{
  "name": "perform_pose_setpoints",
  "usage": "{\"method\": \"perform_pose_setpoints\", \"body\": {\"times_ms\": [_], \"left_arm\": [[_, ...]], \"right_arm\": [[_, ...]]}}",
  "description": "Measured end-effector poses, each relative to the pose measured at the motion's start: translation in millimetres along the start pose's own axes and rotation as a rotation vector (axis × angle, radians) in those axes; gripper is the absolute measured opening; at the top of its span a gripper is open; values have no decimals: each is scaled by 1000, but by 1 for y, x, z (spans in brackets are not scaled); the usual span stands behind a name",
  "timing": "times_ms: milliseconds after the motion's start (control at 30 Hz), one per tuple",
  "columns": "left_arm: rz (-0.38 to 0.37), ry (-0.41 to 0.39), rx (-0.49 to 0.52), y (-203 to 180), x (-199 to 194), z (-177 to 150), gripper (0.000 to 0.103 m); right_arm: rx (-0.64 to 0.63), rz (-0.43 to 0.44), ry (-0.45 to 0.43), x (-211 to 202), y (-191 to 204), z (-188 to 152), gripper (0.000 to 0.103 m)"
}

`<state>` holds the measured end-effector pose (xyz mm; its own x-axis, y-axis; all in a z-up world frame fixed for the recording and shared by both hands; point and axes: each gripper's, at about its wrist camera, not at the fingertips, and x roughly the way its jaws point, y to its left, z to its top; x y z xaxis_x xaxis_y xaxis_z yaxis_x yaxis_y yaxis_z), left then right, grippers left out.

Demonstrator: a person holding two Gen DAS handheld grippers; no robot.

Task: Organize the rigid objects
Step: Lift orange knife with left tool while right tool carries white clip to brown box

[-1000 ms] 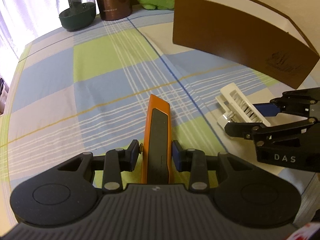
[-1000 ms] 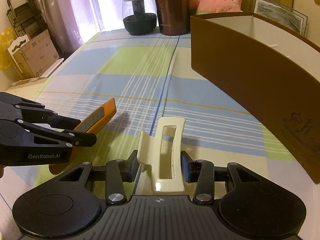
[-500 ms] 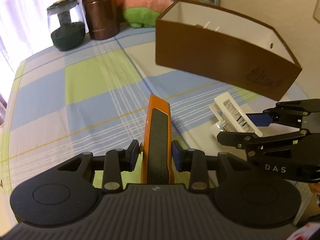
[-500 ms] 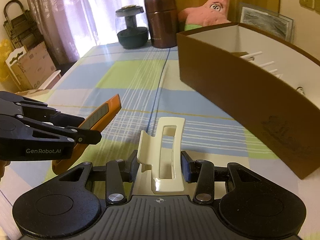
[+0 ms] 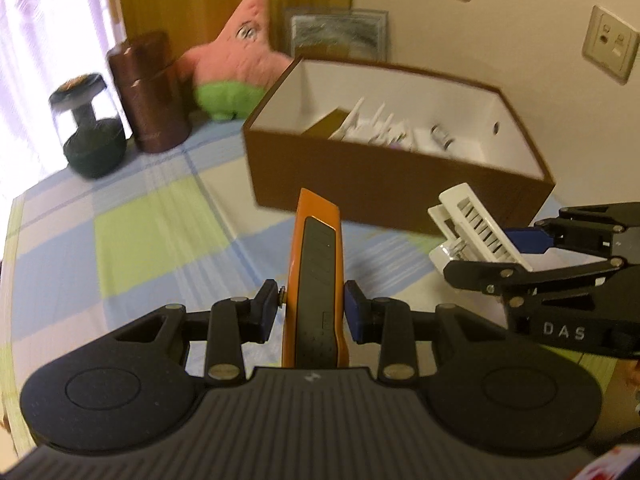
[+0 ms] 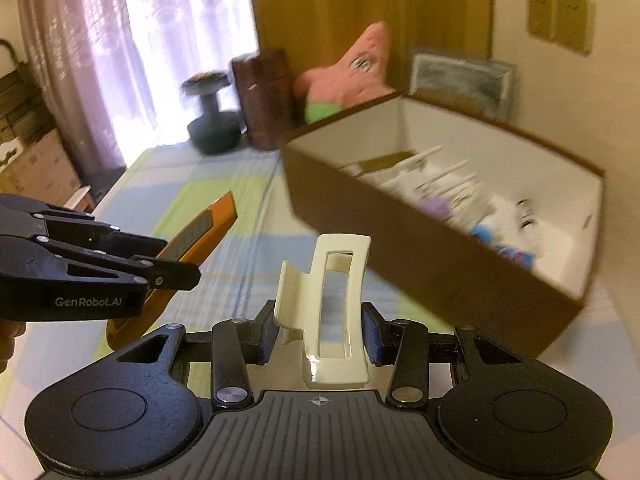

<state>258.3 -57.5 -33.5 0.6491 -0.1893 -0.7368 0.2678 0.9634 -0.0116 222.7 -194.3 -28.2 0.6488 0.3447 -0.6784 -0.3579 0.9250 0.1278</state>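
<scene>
Clamping a slim orange utility knife, left hand-held gripper; right hand-held gripper pinching glossy cream claw clip

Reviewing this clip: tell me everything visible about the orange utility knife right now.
The utility knife has a long, slim orange body that looks like plastic, with a dark ribbed strip along its top face. No blade shows at its slanted tip. The left tool is shut on it, blue pads pressing its two sides near the rear. It is held clear of the checked cloth, tip pointing toward the brown box.
</scene>
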Motion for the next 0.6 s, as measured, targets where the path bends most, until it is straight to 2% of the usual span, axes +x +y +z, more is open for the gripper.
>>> {"method": "perform_pose_setpoints", "body": {"times_ms": [300,600], "left_arm": [[-48,-62,69,-37,8,56,30],[-92,-73,88,-68,40,117,30]], "right_arm": [[58,-73,-63,-22,-46,38,40],[84,-122,-92,-14,-102,71,40]]}}
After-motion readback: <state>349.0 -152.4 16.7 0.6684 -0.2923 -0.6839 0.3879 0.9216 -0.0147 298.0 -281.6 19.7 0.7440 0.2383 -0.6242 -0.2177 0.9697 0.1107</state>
